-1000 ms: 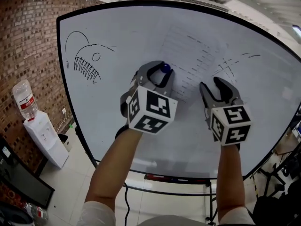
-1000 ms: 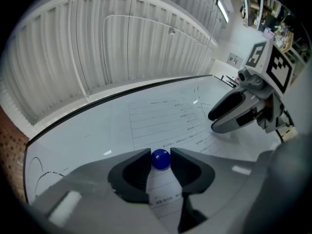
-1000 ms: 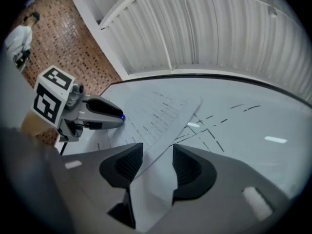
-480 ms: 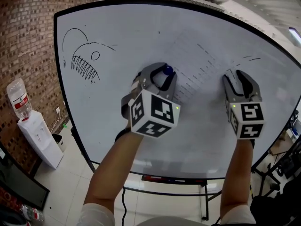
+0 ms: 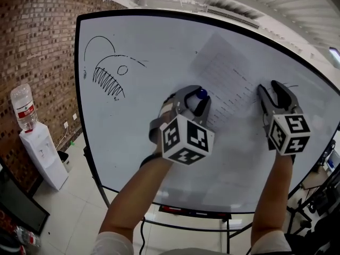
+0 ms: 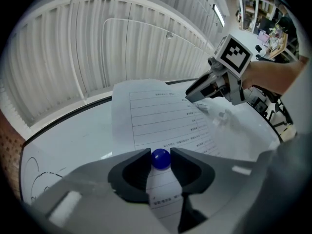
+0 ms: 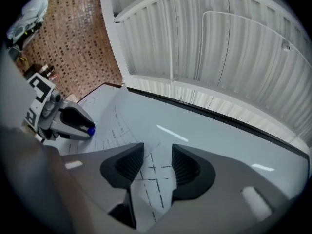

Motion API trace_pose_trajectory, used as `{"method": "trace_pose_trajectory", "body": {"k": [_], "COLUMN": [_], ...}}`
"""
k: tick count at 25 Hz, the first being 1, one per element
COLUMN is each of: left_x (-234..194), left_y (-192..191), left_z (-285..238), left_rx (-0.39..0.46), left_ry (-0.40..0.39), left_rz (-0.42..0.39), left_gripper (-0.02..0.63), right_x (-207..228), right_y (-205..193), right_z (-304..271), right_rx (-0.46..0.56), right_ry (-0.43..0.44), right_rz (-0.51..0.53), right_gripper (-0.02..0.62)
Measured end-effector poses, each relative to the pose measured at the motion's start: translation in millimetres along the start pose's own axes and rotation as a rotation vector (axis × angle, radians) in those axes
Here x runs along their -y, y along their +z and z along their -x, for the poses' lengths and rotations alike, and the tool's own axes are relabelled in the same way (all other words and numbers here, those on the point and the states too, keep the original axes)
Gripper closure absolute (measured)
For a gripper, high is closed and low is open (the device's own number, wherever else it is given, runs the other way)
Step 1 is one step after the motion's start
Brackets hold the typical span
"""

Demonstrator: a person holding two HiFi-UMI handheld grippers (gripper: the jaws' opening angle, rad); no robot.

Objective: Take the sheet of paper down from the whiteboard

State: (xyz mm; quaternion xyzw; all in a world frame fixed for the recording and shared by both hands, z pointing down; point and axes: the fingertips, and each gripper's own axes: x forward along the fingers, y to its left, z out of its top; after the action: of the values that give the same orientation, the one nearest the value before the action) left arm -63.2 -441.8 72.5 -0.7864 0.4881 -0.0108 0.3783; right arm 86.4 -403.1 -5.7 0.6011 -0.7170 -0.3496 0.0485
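Head view: your left gripper (image 5: 195,96) reaches the sheet of paper (image 5: 223,70) on the whiteboard (image 5: 133,137).

Left gripper view: its fingers clamp the blue magnet (image 6: 161,158), with the paper beneath and beyond them.

Right gripper view: your right gripper (image 7: 158,163) has fingers apart, just eased closer, with nothing between them. The paper lies to their left.

printed sheet of paper (image 5: 226,70), flat on whiteboard (image 5: 138,142), blue magnet (image 5: 201,93) on it

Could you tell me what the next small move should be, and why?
I'd probably shift the right gripper onto the right edge of the sheet of paper to steady it. Its jaws, just closing slightly, stand apart and empty beside that edge, while the left gripper is clamped on the blue magnet, the sheet's only visible holder.
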Motion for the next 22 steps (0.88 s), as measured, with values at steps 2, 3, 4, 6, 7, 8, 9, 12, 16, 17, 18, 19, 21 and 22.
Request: {"method": "trace_pose_trajectory", "body": {"k": [2,3,4,6,7,8,9,12,16,17,18,19,21,22], "left_x": [1,1,1,1,1,1,1,0,-1,0,0,1,1,0], "left_y": [0,-1,-2,-1,-1,0,0,0,-1,-1,-1,-1,-1,0], "left_z": [-1,0,0,0,0,0,0,-1,-1,0,-1,-1,-1,-1], "left_rx": [0.003,0.004,0.006,0.009,0.010,0.011,0.010,0.008,0.004,0.004,0.005,0.007,0.008,0.008], "left_ry": [-0.001,0.000,0.001,0.003,0.004,0.004,0.003,0.004,0.010,0.009,0.009,0.010,0.013,0.015], "left_rz": [-0.001,0.001,0.002,0.003,0.002,0.002,0.002,0.005,0.009,0.010,0.011,0.012,0.015,0.016], "left_gripper": [0.471,0.471,0.471,0.471,0.471,0.471,0.471,0.471,0.471,0.471,0.471,0.471,0.471,0.471], "right_x": [-4,-7,-9,-8,-5,-2,1,3,-1,-1,-1,-1,-3,-5], "right_y": [6,8,9,11,12,12,12,6,-2,-5,-9,-12,-13,-12], "right_z": [1,3,6,15,20,25,29,31,22,21,21,20,18,15], "right_rx": [0.032,0.048,0.064,0.095,0.109,0.120,0.126,0.130,0.130,0.114,0.089,0.058,0.004,-0.006], "right_ry": [0.045,0.071,0.091,0.105,0.101,0.092,0.084,0.118,0.183,0.165,0.129,0.078,-0.005,-0.014], "right_rz": [-0.059,-0.093,-0.125,-0.172,-0.186,-0.192,-0.194,-0.248,-0.348,-0.324,-0.266,-0.177,-0.001,0.035], "right_gripper": [0.425,0.430,0.431,0.437,0.437,0.437,0.437,0.437,0.434,0.434,0.434,0.434,0.432,0.425]}}
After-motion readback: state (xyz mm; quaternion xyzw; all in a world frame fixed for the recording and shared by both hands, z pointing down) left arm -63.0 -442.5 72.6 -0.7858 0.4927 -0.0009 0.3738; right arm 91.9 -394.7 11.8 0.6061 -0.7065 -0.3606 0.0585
